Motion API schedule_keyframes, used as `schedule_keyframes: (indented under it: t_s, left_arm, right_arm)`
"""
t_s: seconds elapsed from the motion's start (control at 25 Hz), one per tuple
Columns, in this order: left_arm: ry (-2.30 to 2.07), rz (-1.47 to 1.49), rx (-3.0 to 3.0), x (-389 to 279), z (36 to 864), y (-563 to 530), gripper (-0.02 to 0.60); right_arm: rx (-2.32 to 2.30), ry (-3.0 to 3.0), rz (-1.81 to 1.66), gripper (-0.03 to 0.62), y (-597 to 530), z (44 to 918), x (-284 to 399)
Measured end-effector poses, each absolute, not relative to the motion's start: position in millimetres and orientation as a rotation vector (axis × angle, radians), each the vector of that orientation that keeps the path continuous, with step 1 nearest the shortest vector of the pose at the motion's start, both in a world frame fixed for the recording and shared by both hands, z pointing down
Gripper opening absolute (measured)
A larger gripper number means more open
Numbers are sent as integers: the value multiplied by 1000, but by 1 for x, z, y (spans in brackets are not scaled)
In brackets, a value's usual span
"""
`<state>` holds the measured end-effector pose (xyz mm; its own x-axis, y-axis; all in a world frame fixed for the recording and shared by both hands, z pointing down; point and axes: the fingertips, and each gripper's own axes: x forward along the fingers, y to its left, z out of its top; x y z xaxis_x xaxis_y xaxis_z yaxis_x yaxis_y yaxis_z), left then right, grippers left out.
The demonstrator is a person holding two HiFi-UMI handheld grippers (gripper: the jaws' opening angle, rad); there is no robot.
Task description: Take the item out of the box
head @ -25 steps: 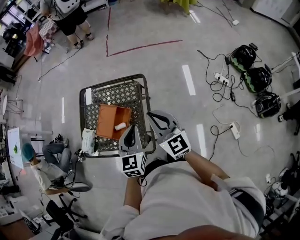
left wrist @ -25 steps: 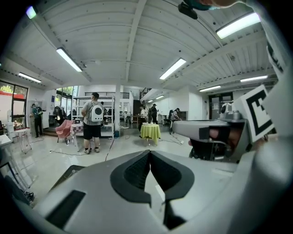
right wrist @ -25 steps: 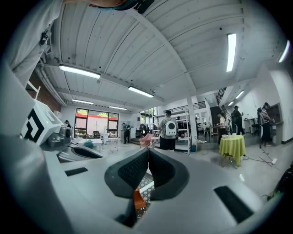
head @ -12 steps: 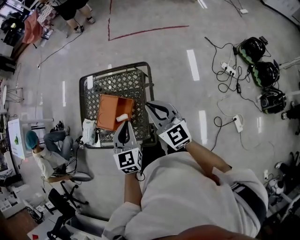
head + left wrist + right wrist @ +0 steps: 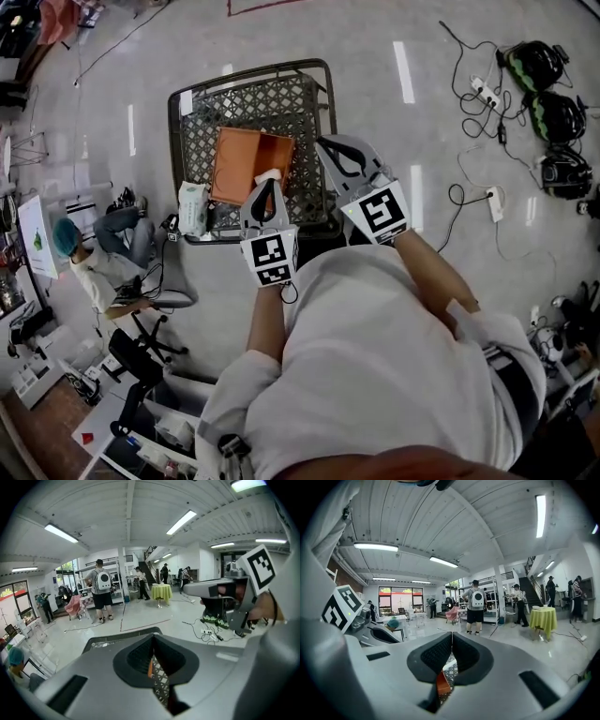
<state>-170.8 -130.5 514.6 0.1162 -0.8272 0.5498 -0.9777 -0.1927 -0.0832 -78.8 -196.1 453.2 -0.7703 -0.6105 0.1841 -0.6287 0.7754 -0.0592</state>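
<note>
A small white item (image 5: pixel 271 174) lies inside an open orange rectangular box (image 5: pixel 239 159), at the box's near right corner. Only a short pale piece of it shows past the tip of the left gripper (image 5: pixel 264 187), so its long axis and the way it points cannot be told. It looks plain white and rounded, and no print can be made out on it.

The box sits on the bottom of a grey wire-mesh shopping cart (image 5: pixel 248 67), towards the cart's near end, with its long sides running roughly along the cart. A white and green bag (image 5: pixel 192 206) stands at the cart's near left corner, just beside the box.

The left gripper hangs over the near right part of the box, its tip right at the item. Its jaws are clenched together with nothing between them, and the left gripper view shows only mesh and an orange edge below the pads. The right gripper (image 5: pixel 323 143) reaches over the cart's right rim, apart from the box. Its jaws are likewise pressed together and empty.

On the glossy grey floor, black cables (image 5: pixel 469 202) and black and green headsets (image 5: pixel 555 114) lie well to the right of the cart. A seated person in a teal cap (image 5: pixel 66 239) is off to the left.
</note>
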Motion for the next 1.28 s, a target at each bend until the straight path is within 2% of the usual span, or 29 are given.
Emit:
schedule_keyframes:
  t_s: [0.52, 1.28]
  left_arm:
    - [-1557, 998, 2122, -216, 576, -136, 9]
    - [-1149, 1358, 2238, -220, 648, -130, 9]
  right_arm:
    - [946, -2743, 239, 5, -199, 497, -117]
    - [954, -2608, 347, 5, -188, 557, -118]
